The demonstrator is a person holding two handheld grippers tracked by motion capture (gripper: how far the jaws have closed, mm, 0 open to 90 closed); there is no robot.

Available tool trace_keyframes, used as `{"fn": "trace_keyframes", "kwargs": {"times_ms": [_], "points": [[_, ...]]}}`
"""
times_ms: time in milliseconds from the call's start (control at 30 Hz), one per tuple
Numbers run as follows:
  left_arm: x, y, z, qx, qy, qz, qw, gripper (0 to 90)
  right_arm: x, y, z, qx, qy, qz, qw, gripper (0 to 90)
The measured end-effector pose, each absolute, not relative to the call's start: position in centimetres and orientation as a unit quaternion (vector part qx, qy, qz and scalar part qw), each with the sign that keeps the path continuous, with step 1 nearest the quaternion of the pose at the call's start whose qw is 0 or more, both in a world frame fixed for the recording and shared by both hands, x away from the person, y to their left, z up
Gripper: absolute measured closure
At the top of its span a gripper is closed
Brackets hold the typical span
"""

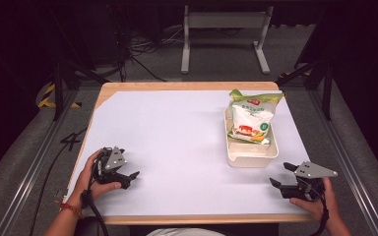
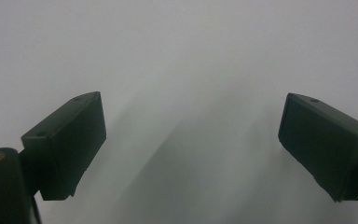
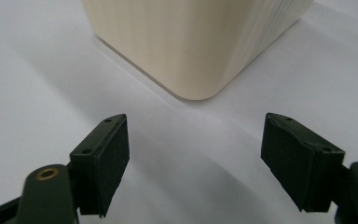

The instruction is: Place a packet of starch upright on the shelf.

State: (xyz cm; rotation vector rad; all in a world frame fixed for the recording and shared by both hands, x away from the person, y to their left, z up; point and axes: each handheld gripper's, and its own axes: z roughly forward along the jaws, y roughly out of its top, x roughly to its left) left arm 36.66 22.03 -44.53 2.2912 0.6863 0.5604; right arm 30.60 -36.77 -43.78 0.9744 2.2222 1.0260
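Observation:
A white and green snack bag (image 1: 252,117) with a red label leans in a cream rectangular bin (image 1: 252,157) on the right half of the white table cover (image 1: 167,137). My right gripper (image 1: 281,175) rests near the front right, just in front of the bin's corner, open with nothing between its jaws. In the right gripper view (image 3: 193,158) the bin's rounded corner (image 3: 200,51) stands close ahead. My left gripper (image 1: 132,178) sits at the front left, far from the bin, open and empty; in the left gripper view (image 2: 191,140) it faces bare white cover.
The wooden table edge (image 1: 187,86) frames the cover at the back and front. Beyond the table stand a grey metal stand (image 1: 224,34) and loose cables (image 1: 142,49) on the floor. Metal rails (image 1: 34,162) run along both sides.

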Motion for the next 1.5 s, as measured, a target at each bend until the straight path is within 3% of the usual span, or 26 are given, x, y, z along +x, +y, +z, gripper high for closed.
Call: {"fn": "trace_keyframes", "kwargs": {"times_ms": [433,1500], "points": [[35.2,26.0,-44.5,0.805,0.340,0.223,0.432,8.6,31.3,-36.4,-43.8,0.351,0.819,0.379,0.251,22.6],[34.9,25.8,-44.7,0.807,0.331,0.233,0.430,8.1,31.6,-36.4,-43.9,0.351,0.819,0.376,0.253,21.4]]}}
